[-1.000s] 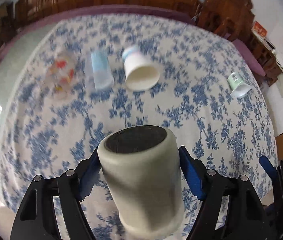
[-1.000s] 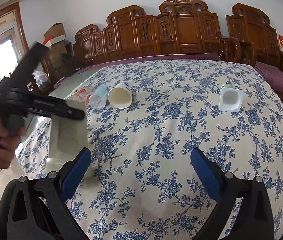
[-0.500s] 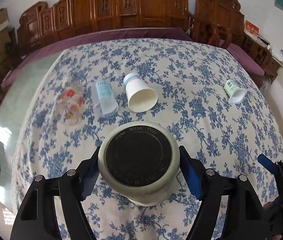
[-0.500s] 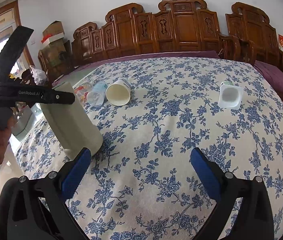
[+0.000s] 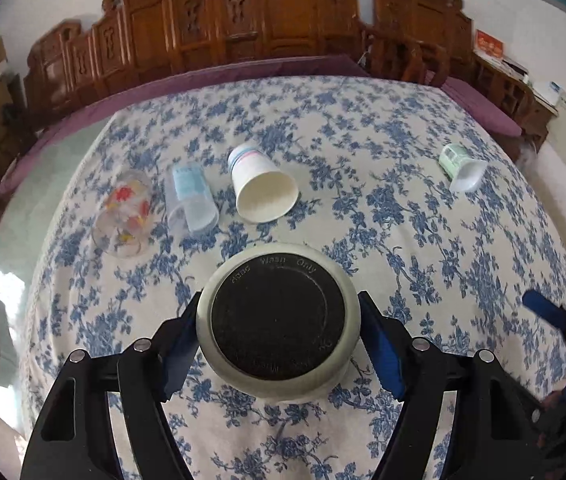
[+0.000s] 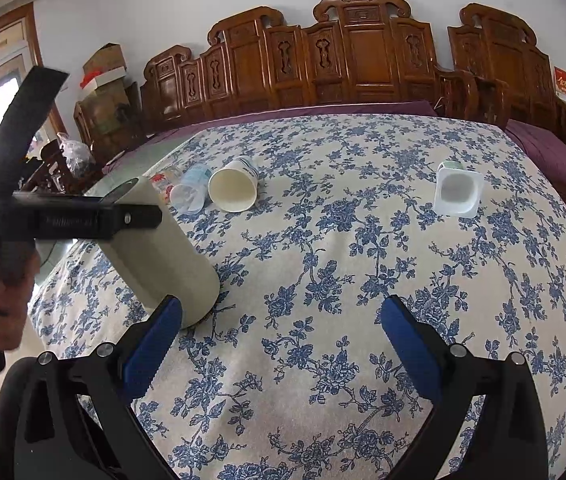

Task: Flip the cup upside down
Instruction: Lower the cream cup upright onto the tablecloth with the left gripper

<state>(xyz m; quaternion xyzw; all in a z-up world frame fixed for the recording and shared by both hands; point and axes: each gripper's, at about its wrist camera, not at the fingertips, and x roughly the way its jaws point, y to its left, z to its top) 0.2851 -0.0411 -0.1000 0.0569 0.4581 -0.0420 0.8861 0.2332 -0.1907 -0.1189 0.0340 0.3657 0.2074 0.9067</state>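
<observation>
From the left wrist view, the left gripper (image 5: 279, 334) is closed on a cream tumbler cup (image 5: 279, 322), blue pads pressed to both sides; the cup's black base, ringed with embossed lettering, faces the camera, and its mouth end meets the blue-flowered tablecloth (image 5: 423, 240) covering the worktop. Beyond it lie four containers on their sides, mouths toward the camera: a clear glass with red and yellow flowers (image 5: 126, 214), a translucent plastic cup with a blue label (image 5: 191, 198) just beside it, a white paper cup (image 5: 261, 188) whose inside shows bare, and, well apart to the right, a small green-labelled yogurt pot (image 5: 462, 166). In the right wrist view, the right gripper (image 6: 281, 344) hovers over the cloth with its jaws spread wide and nothing between them. At left the cream cup (image 6: 163, 248) stands tilted, wider mouth end down on the cloth, clamped near its base by the other gripper. The paper cup (image 6: 233, 192) and yogurt pot (image 6: 458, 194) both show pale interiors with no contents.
</observation>
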